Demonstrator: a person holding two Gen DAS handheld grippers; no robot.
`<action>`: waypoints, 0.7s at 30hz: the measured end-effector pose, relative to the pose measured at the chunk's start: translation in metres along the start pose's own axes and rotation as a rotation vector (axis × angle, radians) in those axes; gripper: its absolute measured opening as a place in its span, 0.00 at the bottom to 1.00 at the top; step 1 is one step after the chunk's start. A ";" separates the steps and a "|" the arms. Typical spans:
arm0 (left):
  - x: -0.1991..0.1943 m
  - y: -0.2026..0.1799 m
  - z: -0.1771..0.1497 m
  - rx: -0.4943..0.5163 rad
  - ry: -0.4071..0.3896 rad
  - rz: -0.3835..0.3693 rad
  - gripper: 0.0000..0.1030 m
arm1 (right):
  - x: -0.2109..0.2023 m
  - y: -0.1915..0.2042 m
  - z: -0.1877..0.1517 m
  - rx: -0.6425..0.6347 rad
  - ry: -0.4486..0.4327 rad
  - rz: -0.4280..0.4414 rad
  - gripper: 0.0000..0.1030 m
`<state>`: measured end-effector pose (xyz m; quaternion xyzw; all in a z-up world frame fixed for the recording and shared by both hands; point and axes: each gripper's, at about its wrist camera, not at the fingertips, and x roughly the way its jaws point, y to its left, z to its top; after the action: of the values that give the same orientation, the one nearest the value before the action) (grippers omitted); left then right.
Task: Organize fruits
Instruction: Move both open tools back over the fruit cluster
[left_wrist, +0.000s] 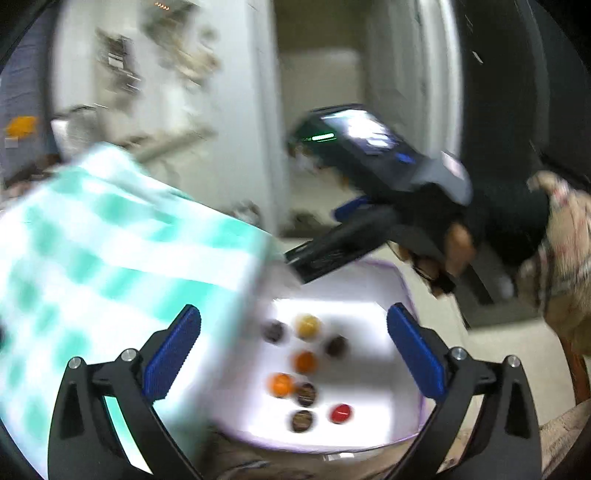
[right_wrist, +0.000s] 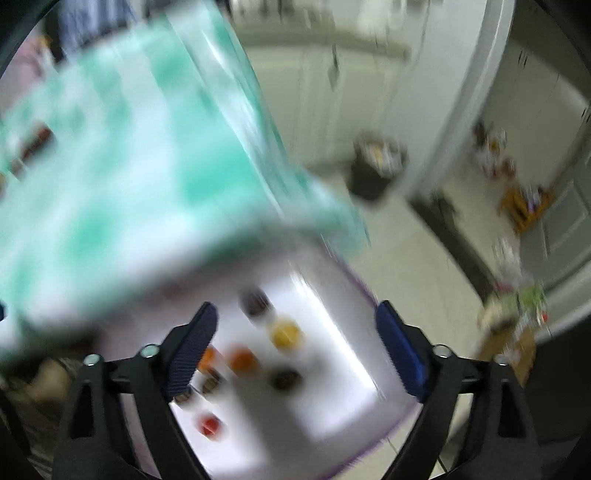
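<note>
Both views are blurred by motion, so fine detail is limited. The left gripper (left_wrist: 293, 352) is seen with its blue pads spread wide and nothing between them; no contact with any object is shown. The right gripper (right_wrist: 295, 347) is likewise held wide open, with empty space between its pads. In the left wrist view the right gripper is also visible at upper right, gripped by a hand (left_wrist: 491, 229) in a dark glove, with a patterned sleeve (left_wrist: 565, 236) behind it. Below both grippers a white box (left_wrist: 369, 417) with a thin purple rim is seen, its lid (left_wrist: 110, 251) raised at the left; the lid carries a green and white check pattern. The fruits (left_wrist: 306, 363) are located on the white floor of the box, apart from one another or just beside each other. Among them are counted a yellow fruit (left_wrist: 307, 325), two orange ones, one red fruit (left_wrist: 340, 412) nearest the camera, and four dark round items whose kind cannot be told. The same group is shown in the right wrist view (right_wrist: 243, 360), partly hidden behind the left pad. A pale floor (right_wrist: 417, 266) and white cabinet doors (right_wrist: 314, 96) lie beyond the box.
</note>
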<state>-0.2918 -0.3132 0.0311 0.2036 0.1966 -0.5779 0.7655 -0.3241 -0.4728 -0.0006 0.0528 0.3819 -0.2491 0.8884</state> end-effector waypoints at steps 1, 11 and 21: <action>-0.019 0.016 0.000 -0.032 -0.031 0.047 0.98 | -0.022 0.016 0.011 -0.004 -0.083 0.040 0.85; -0.184 0.214 -0.090 -0.464 -0.038 0.728 0.98 | -0.055 0.239 0.072 -0.213 -0.215 0.439 0.85; -0.275 0.335 -0.193 -0.944 -0.013 0.897 0.98 | 0.019 0.443 0.110 -0.279 -0.039 0.571 0.83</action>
<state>-0.0516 0.0952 0.0443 -0.0958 0.3208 -0.0550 0.9407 -0.0270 -0.1268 0.0206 0.0308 0.3651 0.0642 0.9282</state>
